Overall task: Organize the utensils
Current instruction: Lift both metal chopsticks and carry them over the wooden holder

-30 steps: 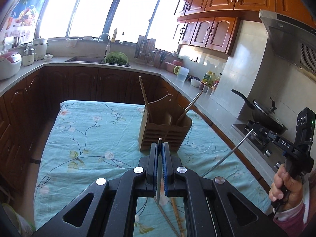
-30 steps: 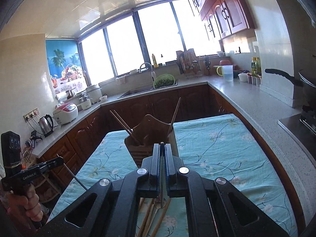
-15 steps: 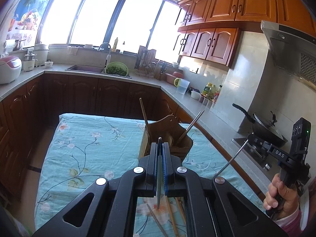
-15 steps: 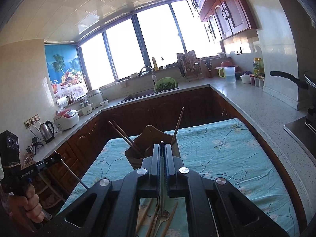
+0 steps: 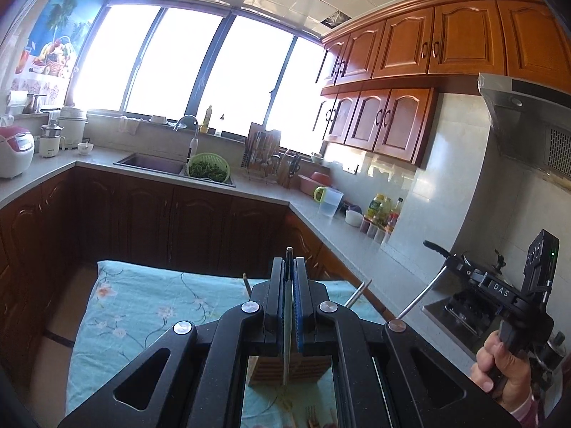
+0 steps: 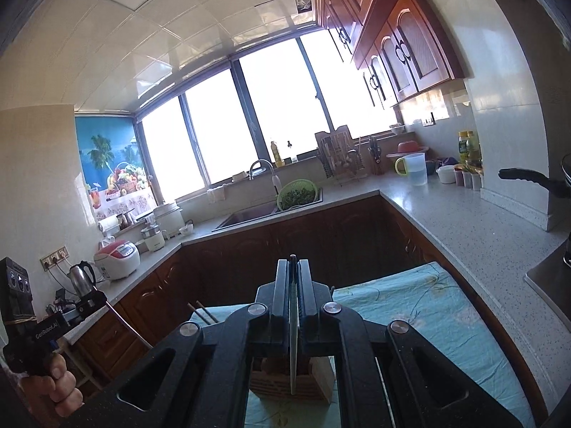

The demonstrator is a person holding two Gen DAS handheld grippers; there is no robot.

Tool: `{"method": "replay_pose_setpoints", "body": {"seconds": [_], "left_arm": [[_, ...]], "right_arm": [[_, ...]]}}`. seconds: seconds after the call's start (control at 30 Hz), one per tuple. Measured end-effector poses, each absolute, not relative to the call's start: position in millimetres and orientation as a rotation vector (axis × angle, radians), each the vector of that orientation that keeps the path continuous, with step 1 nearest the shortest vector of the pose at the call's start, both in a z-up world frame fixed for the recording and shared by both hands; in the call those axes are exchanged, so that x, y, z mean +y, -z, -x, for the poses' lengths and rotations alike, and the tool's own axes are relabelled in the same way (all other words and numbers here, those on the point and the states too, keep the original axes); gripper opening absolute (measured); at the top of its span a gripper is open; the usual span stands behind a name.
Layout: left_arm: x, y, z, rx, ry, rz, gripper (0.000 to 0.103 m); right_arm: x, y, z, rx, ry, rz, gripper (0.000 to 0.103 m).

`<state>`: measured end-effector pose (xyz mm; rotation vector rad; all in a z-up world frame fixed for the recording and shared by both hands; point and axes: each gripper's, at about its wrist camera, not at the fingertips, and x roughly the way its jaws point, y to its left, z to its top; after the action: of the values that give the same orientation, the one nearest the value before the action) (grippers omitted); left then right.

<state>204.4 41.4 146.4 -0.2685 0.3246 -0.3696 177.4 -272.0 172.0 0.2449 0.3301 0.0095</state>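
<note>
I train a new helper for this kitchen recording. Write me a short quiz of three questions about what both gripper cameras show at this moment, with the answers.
1. True or false: the left gripper is open and empty.
2. The wooden utensil holder stands on: A) the flowered cloth; B) the sink; C) the stove.
3. What is clamped in the right gripper?

Key
1. False: it is shut on a thin utensil.
2. A.
3. A slim metal utensil; which kind cannot be told.
</note>
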Motion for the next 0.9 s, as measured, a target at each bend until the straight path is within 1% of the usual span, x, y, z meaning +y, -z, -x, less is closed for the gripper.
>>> {"method": "replay_pose_setpoints", "body": {"seconds": [0.17,0.43,0.7,0.9], "left_arm": [[32.8,-131.8,-247.4,0.318,0.331,0.296,0.002],[15.1,-81.2,-302.4,0.361,0.283,0.358,0.002],[-4.1,-46.5,-326.7,0.431,0.269,0.338,0.002],[-4.8,-36.4,-346.0,0.498,0.271,0.337,0.003]], "right_arm": [[-277.8,-168.2,-215.5,0.338,0.003,-0.254,0.004],[-283.7,-118.7,-249.1,0.411,0.029,-0.274,0.004],[-284.7,-73.9,-264.1,0.494,0.035,-0.303,0.004],[-283.2,-68.2,-265.6,0.511,0.043,-0.303,0.004]]}}
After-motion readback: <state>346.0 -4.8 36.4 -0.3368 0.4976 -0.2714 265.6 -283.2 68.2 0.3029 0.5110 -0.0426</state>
